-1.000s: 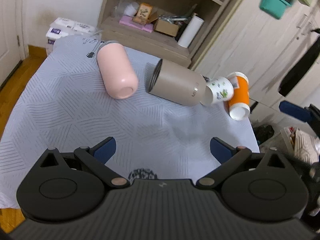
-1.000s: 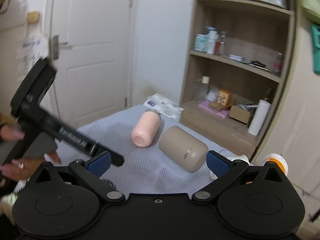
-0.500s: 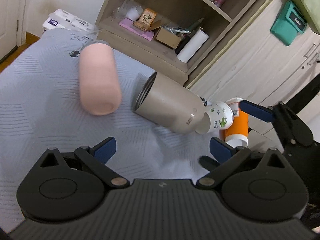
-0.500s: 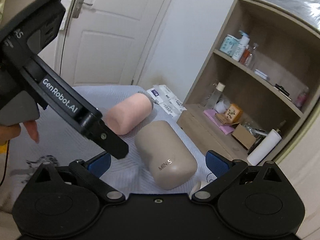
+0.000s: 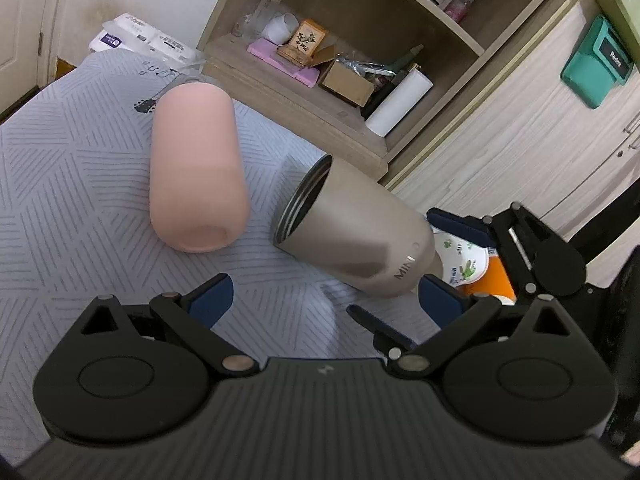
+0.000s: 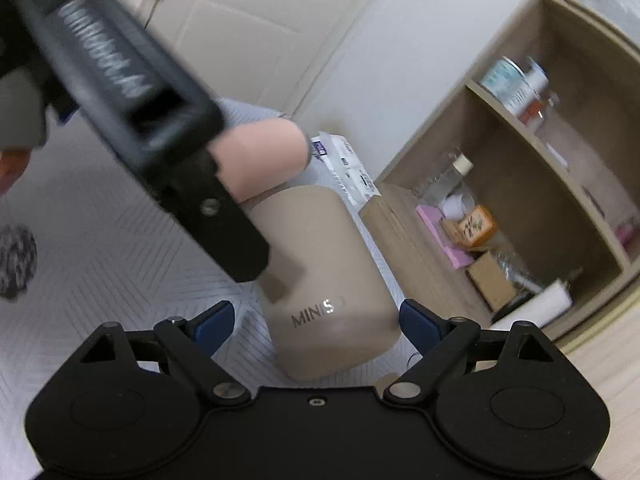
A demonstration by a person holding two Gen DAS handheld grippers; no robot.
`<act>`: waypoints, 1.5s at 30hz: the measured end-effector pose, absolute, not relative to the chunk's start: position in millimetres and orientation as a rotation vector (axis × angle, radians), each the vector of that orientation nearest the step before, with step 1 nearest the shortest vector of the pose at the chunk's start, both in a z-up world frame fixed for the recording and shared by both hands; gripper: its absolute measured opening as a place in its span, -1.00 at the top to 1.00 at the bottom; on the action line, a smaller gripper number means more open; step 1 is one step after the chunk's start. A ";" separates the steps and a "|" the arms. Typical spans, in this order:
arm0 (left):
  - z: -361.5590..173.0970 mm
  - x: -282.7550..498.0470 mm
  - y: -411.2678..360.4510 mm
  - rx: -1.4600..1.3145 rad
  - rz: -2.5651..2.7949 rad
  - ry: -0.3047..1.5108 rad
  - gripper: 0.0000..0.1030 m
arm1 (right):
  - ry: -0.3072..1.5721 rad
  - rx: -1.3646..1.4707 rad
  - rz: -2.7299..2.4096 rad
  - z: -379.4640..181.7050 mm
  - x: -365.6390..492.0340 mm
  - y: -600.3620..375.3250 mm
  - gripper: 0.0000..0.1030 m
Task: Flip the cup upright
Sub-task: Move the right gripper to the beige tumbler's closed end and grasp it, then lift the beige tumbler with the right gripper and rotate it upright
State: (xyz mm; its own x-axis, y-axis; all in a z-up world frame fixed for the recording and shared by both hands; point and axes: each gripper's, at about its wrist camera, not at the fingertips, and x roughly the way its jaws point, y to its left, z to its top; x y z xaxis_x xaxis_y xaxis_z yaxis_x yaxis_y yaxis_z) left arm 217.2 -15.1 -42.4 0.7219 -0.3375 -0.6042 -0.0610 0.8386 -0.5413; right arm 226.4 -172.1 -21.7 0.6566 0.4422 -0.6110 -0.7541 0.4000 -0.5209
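Left wrist view: the left tongs (image 5: 324,300) stood wide open and empty over the grey patterned surface (image 5: 80,184). Compared with half a second earlier, this camera had moved closer to the cups. A taupe tumbler (image 5: 356,236) lay on its side, its open mouth facing up and left, its base toward the lower right. A pink cup (image 5: 196,172) lay on its side just beside it, apart from it. The right tongs (image 5: 444,260) had arrived at the tumbler's base, open, one blue pad above and one below it. Behind them, a white printed cup (image 5: 464,260) and an orange cup (image 5: 492,276) lay partly hidden.

Right wrist view: the right tongs (image 6: 316,320) were spread wide, holding nothing, with the taupe tumbler's (image 6: 320,276) base end now between the pads; contact could not be told. The left gripper's dark body crossed the upper left, blurred. This suggested a grasp of the tumbler was near; it was not yet upright.
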 end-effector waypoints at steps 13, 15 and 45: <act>-52.3 224.7 -14.7 -0.666 -0.188 0.754 -0.94 | 0.402 -1.021 0.808 -23.0 249.3 -157.8 -0.86; -54.0 224.7 -14.6 -0.686 -0.182 0.749 -0.94 | 0.449 -1.002 0.813 -22.3 255.6 -157.6 -0.77; -62.6 177.7 21.0 -0.829 -0.306 0.785 -0.94 | 0.899 -0.364 0.511 5.9 214.9 -154.8 -0.62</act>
State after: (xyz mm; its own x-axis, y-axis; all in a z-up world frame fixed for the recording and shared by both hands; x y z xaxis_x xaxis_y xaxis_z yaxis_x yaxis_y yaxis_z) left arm 177.7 21.0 -62.6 0.6846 -0.5287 -0.5017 -0.0495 0.6531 -0.7557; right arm 214.9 -154.8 5.9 0.5166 0.2672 -0.8135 -0.5626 0.8221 -0.0873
